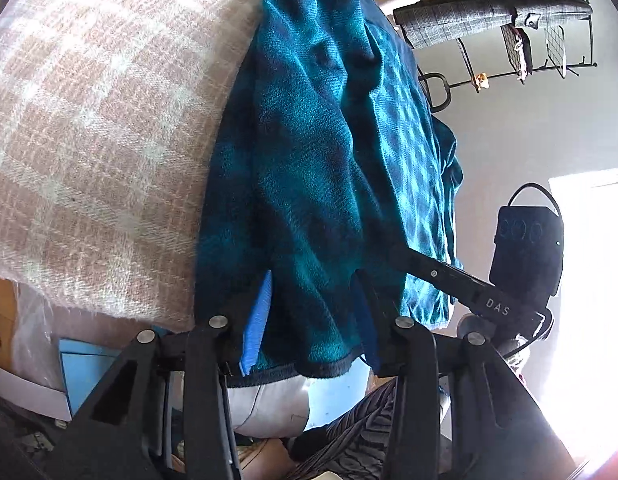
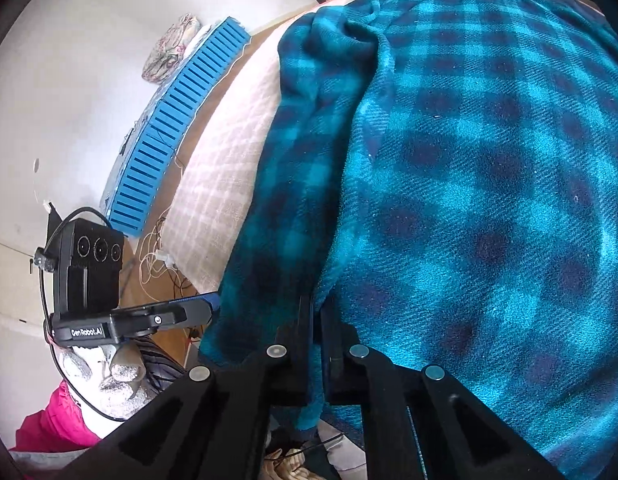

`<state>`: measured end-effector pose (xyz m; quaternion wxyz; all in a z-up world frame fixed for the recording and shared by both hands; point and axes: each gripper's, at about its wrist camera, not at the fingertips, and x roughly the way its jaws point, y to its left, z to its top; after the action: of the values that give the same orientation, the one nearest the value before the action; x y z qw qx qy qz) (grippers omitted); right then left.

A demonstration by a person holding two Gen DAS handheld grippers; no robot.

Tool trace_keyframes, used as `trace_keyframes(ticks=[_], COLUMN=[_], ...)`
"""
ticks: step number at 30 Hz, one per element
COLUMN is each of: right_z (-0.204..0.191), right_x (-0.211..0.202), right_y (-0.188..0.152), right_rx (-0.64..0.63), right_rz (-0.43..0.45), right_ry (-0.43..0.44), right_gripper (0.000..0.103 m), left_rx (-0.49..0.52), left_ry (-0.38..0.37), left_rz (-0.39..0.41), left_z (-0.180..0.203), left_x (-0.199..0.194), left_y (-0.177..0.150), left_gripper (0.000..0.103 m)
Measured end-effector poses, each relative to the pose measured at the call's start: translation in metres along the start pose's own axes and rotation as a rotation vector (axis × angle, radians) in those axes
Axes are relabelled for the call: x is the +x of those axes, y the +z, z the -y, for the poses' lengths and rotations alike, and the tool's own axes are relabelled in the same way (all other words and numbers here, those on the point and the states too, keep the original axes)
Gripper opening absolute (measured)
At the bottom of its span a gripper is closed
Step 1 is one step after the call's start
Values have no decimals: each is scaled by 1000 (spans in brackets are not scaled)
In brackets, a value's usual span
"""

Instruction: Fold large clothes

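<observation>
Our left gripper (image 1: 309, 316) stands partly parted, its blue pads (image 1: 257, 320) on either side of the hem of the teal plaid fleece garment (image 1: 321, 152); we cannot tell whether they press on the cloth. Our right gripper (image 2: 316, 344) is pinched tight on a fold of the same garment at its near edge. The garment lies spread over a pink-and-white checked blanket (image 1: 97, 128) on the bed, along the bed's near edge. Beyond the far side, a clothes rack (image 1: 549, 32) stands by the wall.
</observation>
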<state>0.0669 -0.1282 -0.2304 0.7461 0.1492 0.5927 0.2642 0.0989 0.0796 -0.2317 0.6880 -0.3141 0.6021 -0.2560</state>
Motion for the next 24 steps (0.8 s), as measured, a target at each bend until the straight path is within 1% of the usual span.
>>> trace_keyframes(ticks=[1, 2, 5, 9, 11, 13, 14, 16, 18, 21, 22, 23, 24], right_z=[0, 1, 0, -11, -17, -24, -27, -30, -27, -20, -19, -18, -19], right_x=[0, -1, -2, -3, -7, -13, -13, -6, 11, 29, 31, 31, 30], right_y=[0, 0, -2, -1, 0, 1, 2, 3, 2, -2, -4, -5, -6], right_rx=[-2, -7, -27, -61, -60, -68, -77, -95, -105, -117, -118, -123, -135], right_rz=[1, 2, 7, 18, 28, 47, 53, 45, 12, -34, -43, -47, -53], right_ry=[-11, -17, -42, -50, -30, -3, 2, -15, -72, -144, -147, -148, -153], right_gripper=[2, 2, 2, 1, 1, 1, 1, 1, 1, 1, 1, 1, 1], left_rx=[4, 10, 48, 118, 139, 162, 165, 138, 125, 93, 91, 87, 76], left_ry=[17, 38, 64, 99, 113, 162, 184, 197, 227, 228, 230, 226, 230], left_rz=[-6, -8, 29, 84, 115, 150, 155, 131, 103, 74, 77, 81, 85], left_z=[1, 2, 11, 23, 27, 26, 23, 14, 7, -2, -2, -2, -4], left_x=[4, 6, -1, -20, -33, -41, -41, -30, -14, -3, -3, -4, -7], left_y=[2, 3, 0, -10, -15, -18, -17, -14, -12, -14, -14, -13, -13], left_gripper=[10, 2, 0, 0, 0, 0, 0, 0, 0, 0, 4, 16, 25])
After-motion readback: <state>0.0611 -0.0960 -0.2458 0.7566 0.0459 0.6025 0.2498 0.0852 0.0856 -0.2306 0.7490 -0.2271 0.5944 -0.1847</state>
